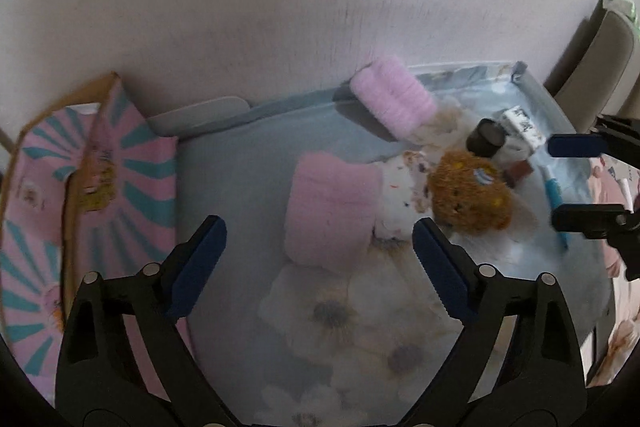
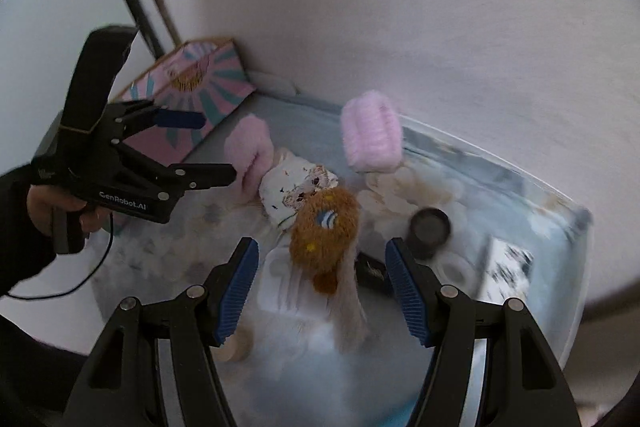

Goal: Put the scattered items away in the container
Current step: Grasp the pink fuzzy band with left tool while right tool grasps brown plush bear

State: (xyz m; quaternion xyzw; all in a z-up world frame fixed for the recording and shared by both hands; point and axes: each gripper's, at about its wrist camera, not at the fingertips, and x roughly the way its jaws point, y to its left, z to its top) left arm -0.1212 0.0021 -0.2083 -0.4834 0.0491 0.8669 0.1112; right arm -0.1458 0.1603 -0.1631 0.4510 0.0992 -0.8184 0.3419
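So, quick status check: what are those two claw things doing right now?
Left gripper open, empty, above a pink fuzzy sock. Right gripper open, empty, over the brown plush toy. Pink cardboard box stands left, nothing blocking.

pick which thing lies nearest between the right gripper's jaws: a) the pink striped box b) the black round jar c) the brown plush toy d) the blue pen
c: in the right wrist view the brown plush toy sits just ahead of the open right gripper, roughly centred between its jaws, while the black round jar lies off to the right side and the pink striped box stands far back left.
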